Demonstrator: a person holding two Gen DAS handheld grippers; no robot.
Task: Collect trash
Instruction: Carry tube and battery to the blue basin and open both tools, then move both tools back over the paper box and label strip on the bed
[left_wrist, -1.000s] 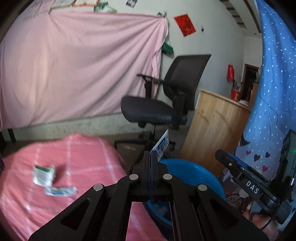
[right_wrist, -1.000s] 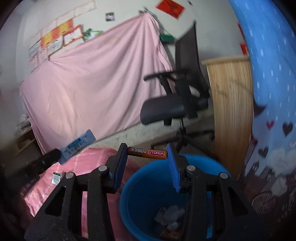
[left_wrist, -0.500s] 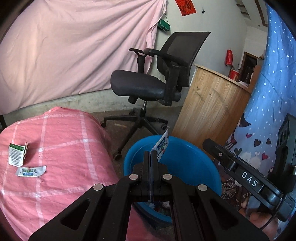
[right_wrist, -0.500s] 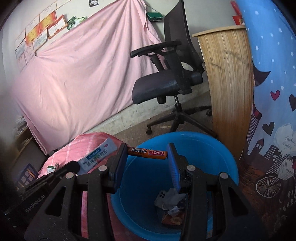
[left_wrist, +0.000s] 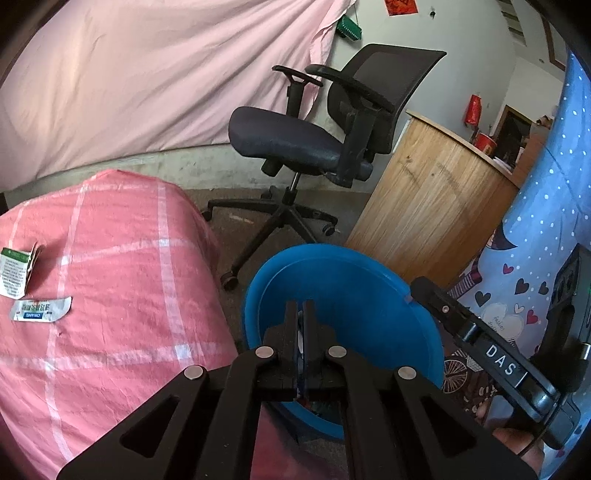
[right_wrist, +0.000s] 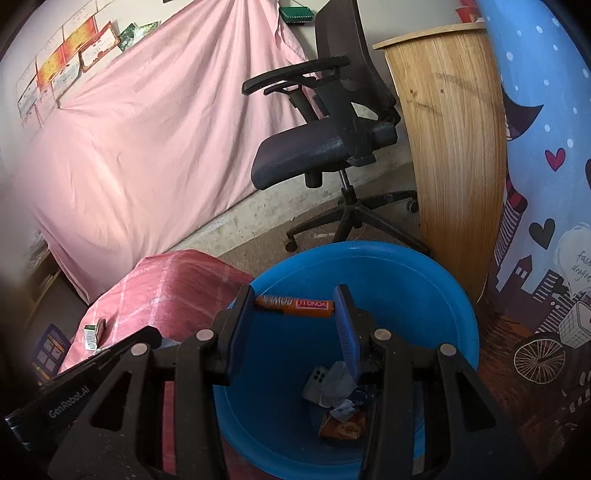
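A blue bin (left_wrist: 373, 280) stands on the floor beside the pink-clothed table (left_wrist: 110, 266); it also shows in the right wrist view (right_wrist: 424, 280), with several pieces of trash (right_wrist: 338, 384) at its bottom. My left gripper (left_wrist: 300, 314) hangs over the bin with its jaws slightly parted; only a thin blue edge of the wrapper (left_wrist: 301, 347) shows low between them. My right gripper (right_wrist: 295, 306) is shut on an orange battery (right_wrist: 295, 305), held crosswise above the bin. A green-and-white packet (left_wrist: 16, 271) and a blue-and-white wrapper (left_wrist: 38, 309) lie on the table.
A black office chair (left_wrist: 317, 136) stands behind the bin. A wooden cabinet (left_wrist: 432, 206) is to its right, next to a blue patterned curtain (left_wrist: 535, 258). A pink sheet (left_wrist: 147, 74) covers the back wall. The right gripper's body (left_wrist: 491, 354) is beside the bin.
Both grippers moved forward and down over the bin. The left jaws parted slightly and the blue-and-white wrapper, which stuck up above them, has slipped down between them.
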